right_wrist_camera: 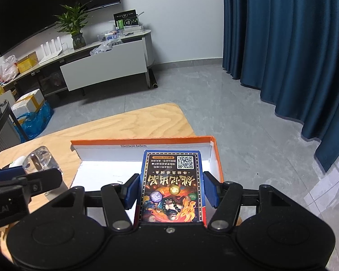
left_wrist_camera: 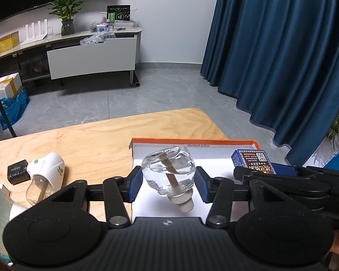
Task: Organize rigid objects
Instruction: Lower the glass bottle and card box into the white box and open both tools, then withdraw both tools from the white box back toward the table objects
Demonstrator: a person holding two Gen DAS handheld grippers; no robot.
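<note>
A light wooden table point(left_wrist_camera: 97, 133) with rounded corners carries everything. At its far right corner lies a shallow white box with an orange rim point(left_wrist_camera: 192, 140), open side up, the place I judge the loose items belong.

My right gripper point(right_wrist_camera: 171, 189) hangs above the right half of that box. Between its blue pads is a dark blue printed card box point(right_wrist_camera: 171, 187), lying flat along the fingers. The left pad looks to be touching its edge; on the right I see a thin gap, so I cannot tell whether the jaws are clamped or only loosely around it.

My left gripper point(left_wrist_camera: 168, 184) is over the box's near left part, its jaws closed against a clear glass refill bottle point(left_wrist_camera: 169, 171), tilted with its ribbed cap point(left_wrist_camera: 183, 203) pointing toward me, liquid and a wick inside.

Outside the box, toward the table's left edge, sit a white plug-in vaporiser point(left_wrist_camera: 48, 169) with a second bottle screwed in, and a small black block point(left_wrist_camera: 17, 171).

Risks, as I judge them: the smooth rounded glass could slip or rotate between flat pads, then drop and crack or roll. A loose card box could slide out. The two grippers are close together and could collide over the box.
</note>
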